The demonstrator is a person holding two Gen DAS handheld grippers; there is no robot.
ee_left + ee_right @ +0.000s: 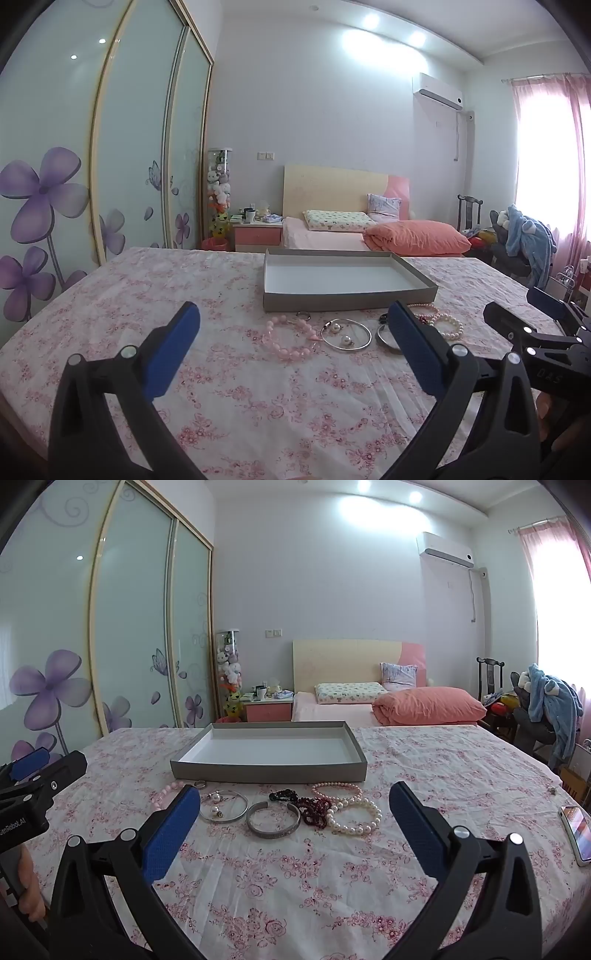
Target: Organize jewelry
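1. Jewelry lies in a loose row on a floral pink-and-white cloth [295,878] over the worktop, just in front of a shallow grey cardboard tray [269,770] with a white inside.
2. From left to right in the right wrist view: a pink bead bracelet [291,338] of smooth round beads, a small ring [200,784], a thin silver bangle [223,805] with two pearl earrings [215,811] inside its hoop, a wide open-ended silver cuff [273,819], dark red beads [314,806] in a tangled strand, and pearls [356,814], glossy and white, coiled beside a pinkish strand.
3. The dark beads touch the pearls; the cuff sits just beside the bangle.
4. The left claw [295,343] hangs wide open over the cloth, blue ribbed pads gripping nothing.
5. The right claw [295,825] is likewise spread wide and empty, near the jewelry but touching none.
6. A phone [576,834] lies at the cloth's right edge.
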